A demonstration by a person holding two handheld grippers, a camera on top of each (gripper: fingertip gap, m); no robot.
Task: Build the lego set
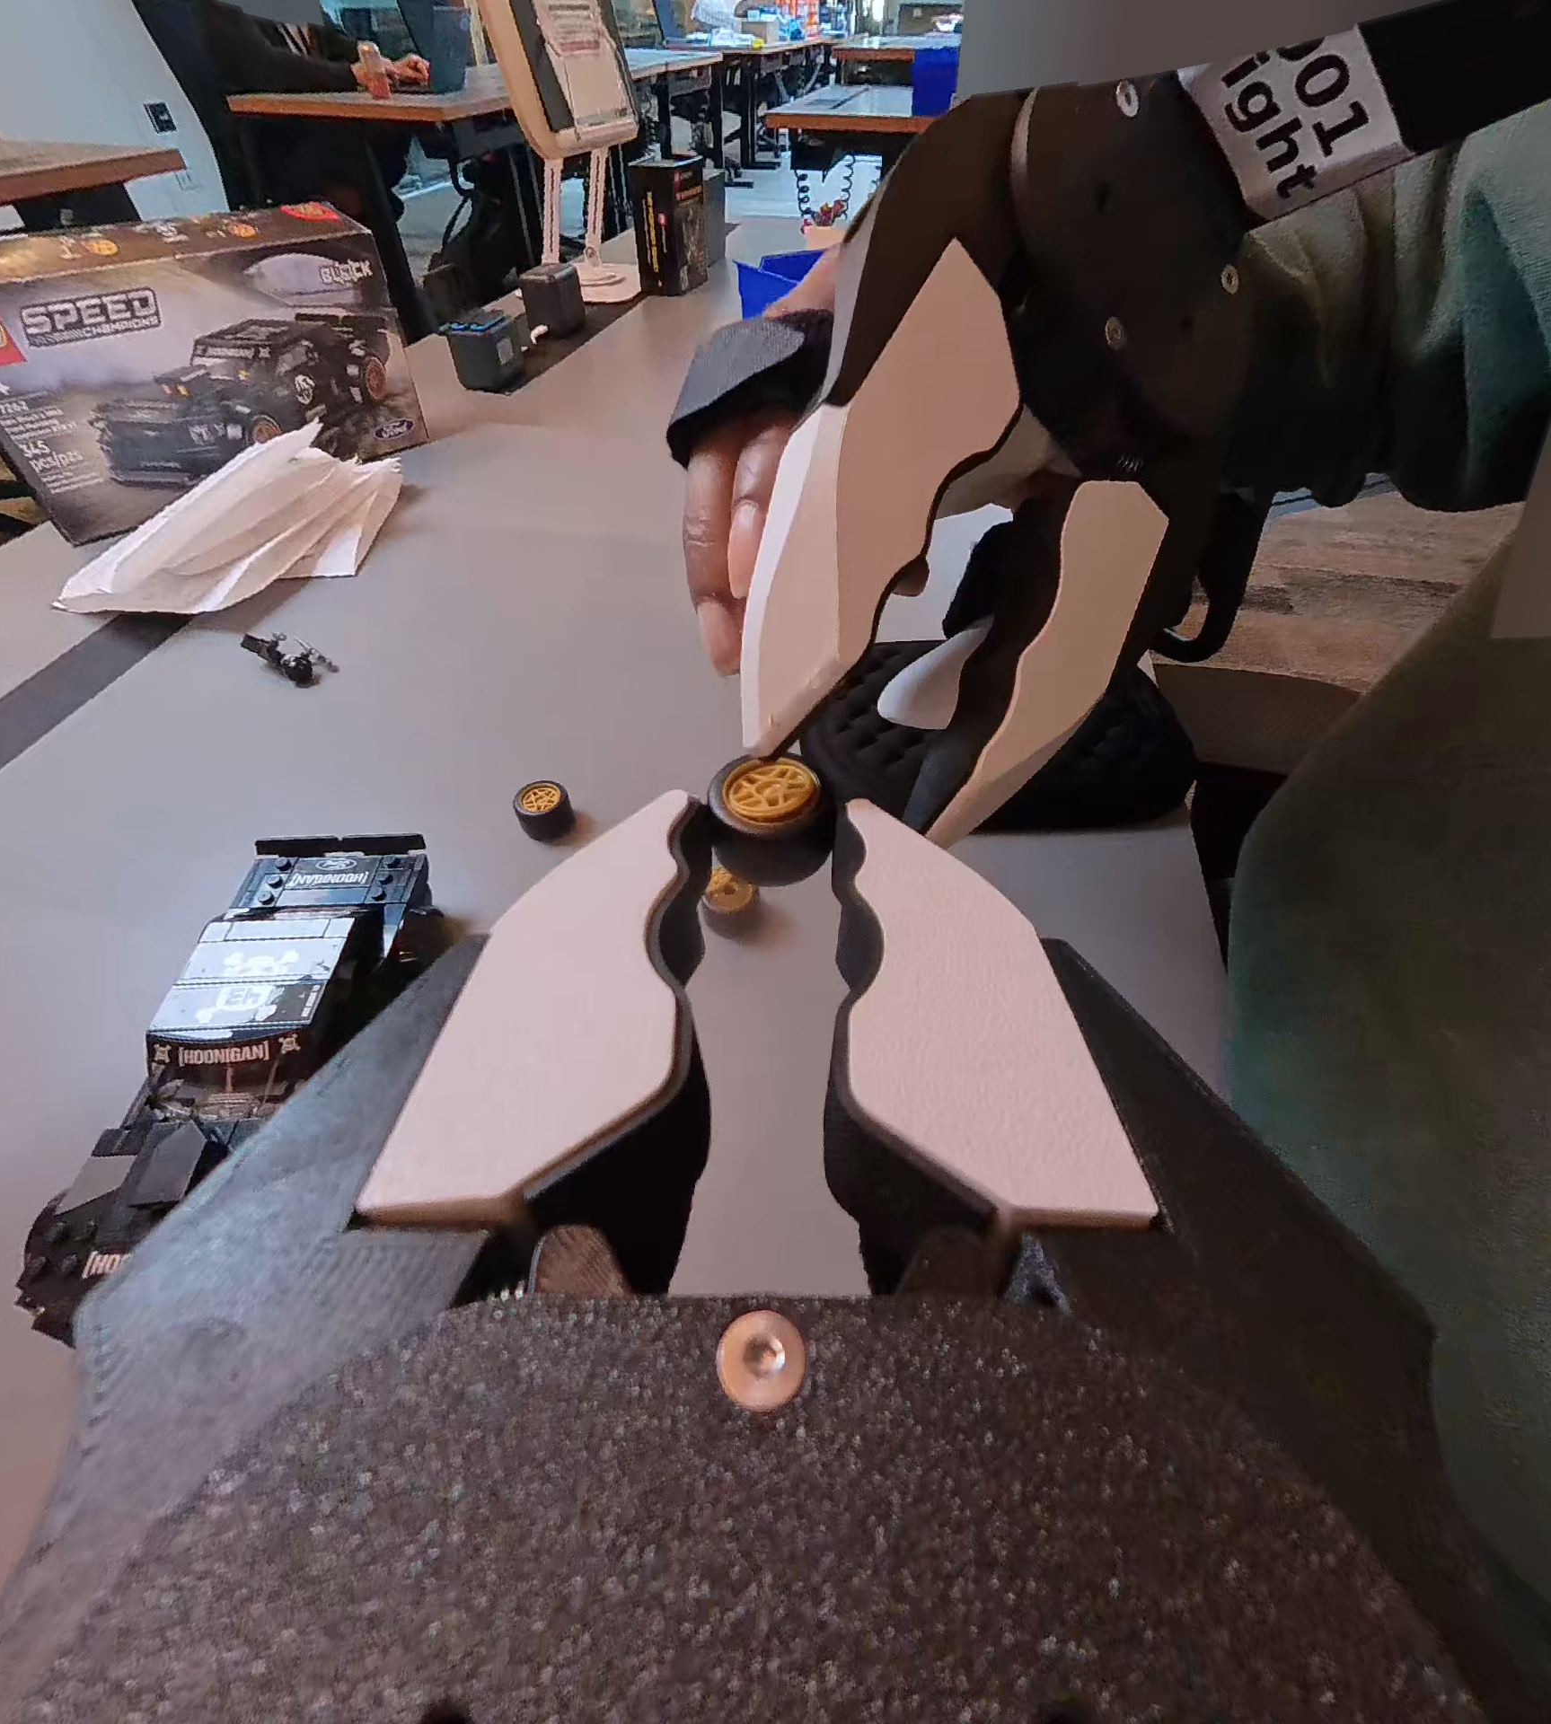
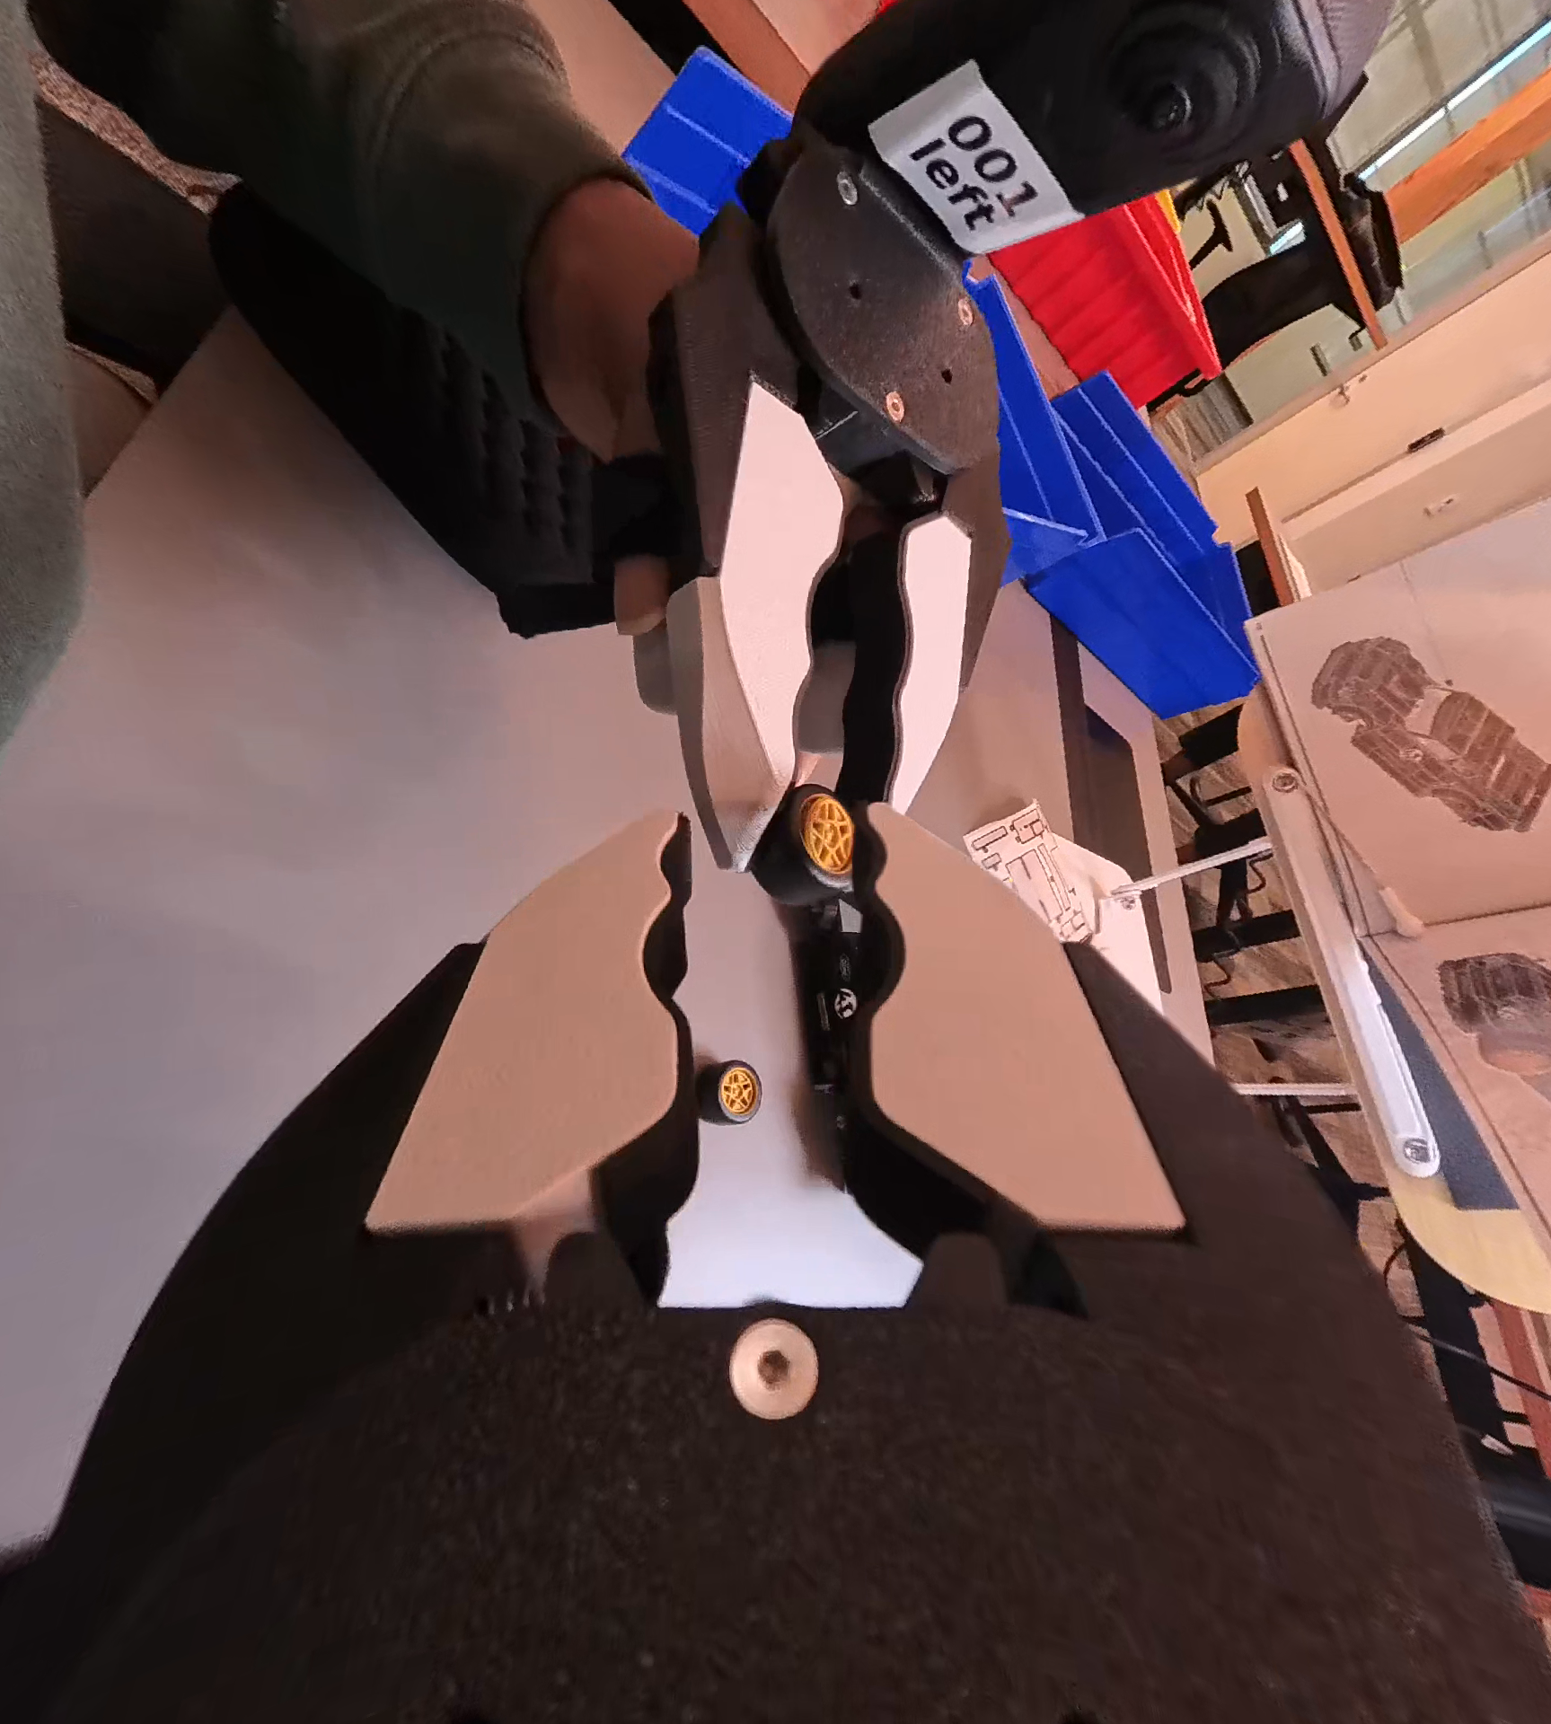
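Observation:
My left gripper [image 1: 771, 813] is shut on a black wheel with a gold rim [image 1: 769, 793] and holds it at its fingertips above the grey table [image 1: 473, 709]. My right gripper [image 1: 860, 784] comes down from above, open, and one fingertip [image 1: 776, 732] touches the wheel's top edge. In the right wrist view the wheel [image 2: 823, 835] sits between the left gripper's tips [image 2: 813, 821], just inside my open right gripper [image 2: 776, 826]. Two loose wheels [image 1: 545, 807] [image 1: 729, 897] lie on the table. The black car body [image 1: 286, 980] lies to the left.
The set's box [image 1: 174, 364] and white paper bags [image 1: 239, 532] are at the far left, with a small black piece [image 1: 291, 658] nearby. An instruction booklet on a stand [image 2: 1452, 728], a sticker sheet [image 2: 1033, 868] and blue bins [image 2: 1126, 560] are beyond. A person's body is close on the right. Only a small space, under 4 cm, lies between the two pairs of fingers. The black car body [image 1: 286, 980] sits 15 centimeters or so from the ends of my left fingers.

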